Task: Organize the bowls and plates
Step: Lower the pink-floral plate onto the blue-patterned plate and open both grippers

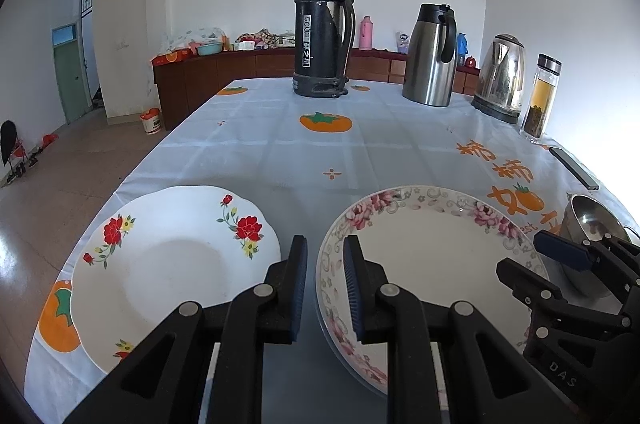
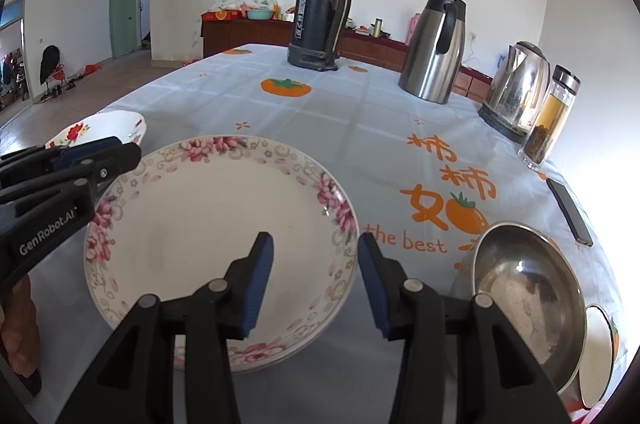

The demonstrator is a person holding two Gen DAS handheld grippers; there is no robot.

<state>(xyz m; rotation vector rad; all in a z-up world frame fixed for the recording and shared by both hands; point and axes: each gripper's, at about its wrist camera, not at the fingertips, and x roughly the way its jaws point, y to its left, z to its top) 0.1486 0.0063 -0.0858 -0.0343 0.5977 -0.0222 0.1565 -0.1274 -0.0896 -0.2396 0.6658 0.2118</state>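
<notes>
Left gripper (image 1: 325,286): jaws at their narrowest, nothing between, over the gap between 2 plates.
Right gripper (image 2: 316,282): fingers apart, astride the pink-flowered plate's (image 2: 192,224) near-right rim.
Red-flowered plate (image 1: 168,264): near-left table corner.
Steel bowl (image 2: 524,296): near-right table edge.
Open room: table (image 2: 340,128) middle.
</notes>
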